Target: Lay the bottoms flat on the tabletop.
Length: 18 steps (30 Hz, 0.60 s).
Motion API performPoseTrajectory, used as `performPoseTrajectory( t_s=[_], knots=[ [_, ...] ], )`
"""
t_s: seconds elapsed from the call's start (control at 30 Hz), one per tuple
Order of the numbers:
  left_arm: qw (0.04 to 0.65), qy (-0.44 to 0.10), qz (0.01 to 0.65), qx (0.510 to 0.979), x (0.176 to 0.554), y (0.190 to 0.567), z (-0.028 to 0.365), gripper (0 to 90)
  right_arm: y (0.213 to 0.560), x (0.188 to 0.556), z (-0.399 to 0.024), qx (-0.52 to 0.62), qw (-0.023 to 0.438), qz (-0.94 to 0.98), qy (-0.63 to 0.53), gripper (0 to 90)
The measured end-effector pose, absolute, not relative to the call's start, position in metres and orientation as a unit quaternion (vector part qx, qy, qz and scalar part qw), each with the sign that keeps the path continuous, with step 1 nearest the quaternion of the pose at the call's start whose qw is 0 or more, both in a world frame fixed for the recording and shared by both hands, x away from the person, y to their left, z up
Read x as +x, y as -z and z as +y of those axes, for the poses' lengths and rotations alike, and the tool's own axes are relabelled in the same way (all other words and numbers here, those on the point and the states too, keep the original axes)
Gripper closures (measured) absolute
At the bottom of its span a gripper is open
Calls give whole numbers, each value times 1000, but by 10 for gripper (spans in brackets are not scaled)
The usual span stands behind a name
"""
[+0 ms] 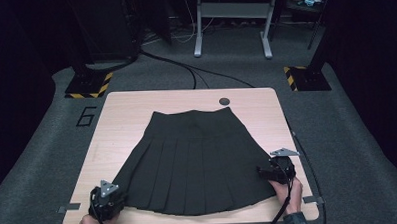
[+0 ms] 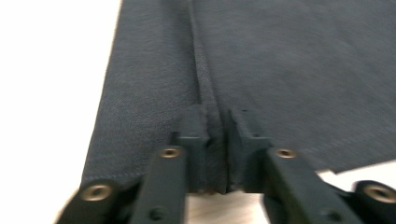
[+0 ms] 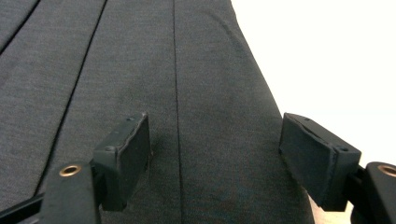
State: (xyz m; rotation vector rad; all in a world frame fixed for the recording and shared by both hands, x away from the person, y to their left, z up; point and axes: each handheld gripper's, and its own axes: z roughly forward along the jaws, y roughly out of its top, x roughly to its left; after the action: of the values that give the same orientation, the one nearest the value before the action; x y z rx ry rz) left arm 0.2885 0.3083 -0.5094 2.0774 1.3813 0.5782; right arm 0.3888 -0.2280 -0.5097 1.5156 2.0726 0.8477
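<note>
A dark pleated skirt (image 1: 193, 159) lies flat on the light wooden table (image 1: 131, 107), waistband at the far side, hem toward me. My left gripper (image 1: 114, 199) sits at the hem's near left corner. In the left gripper view its jaws are shut on a pinched ridge of the skirt fabric (image 2: 215, 140) by the hem. My right gripper (image 1: 266, 170) rests at the hem's right corner. The right gripper view shows my right gripper (image 3: 217, 149) standing open over the skirt (image 3: 140, 70), its pads apart with flat cloth between them and no pinch.
A small dark round disc (image 1: 224, 101) sits in the table near the far edge, beyond the waistband. Bare tabletop borders the skirt on both sides. Cables run over the grey floor behind, near a metal frame (image 1: 232, 21) and yellow-black striped bases (image 1: 90, 85).
</note>
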Motion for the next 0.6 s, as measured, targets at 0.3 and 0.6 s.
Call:
performPoseTrajectory(
  t_s=[0.3, 0.6],
  knots=[
    [282, -192, 463, 818, 288, 504, 302, 675, 515, 385, -232, 557, 206, 747, -300, 213],
    [314, -203, 506, 777, 308, 487, 318, 242, 504, 375, -231, 551, 209, 744, -313, 120]
  ],
)
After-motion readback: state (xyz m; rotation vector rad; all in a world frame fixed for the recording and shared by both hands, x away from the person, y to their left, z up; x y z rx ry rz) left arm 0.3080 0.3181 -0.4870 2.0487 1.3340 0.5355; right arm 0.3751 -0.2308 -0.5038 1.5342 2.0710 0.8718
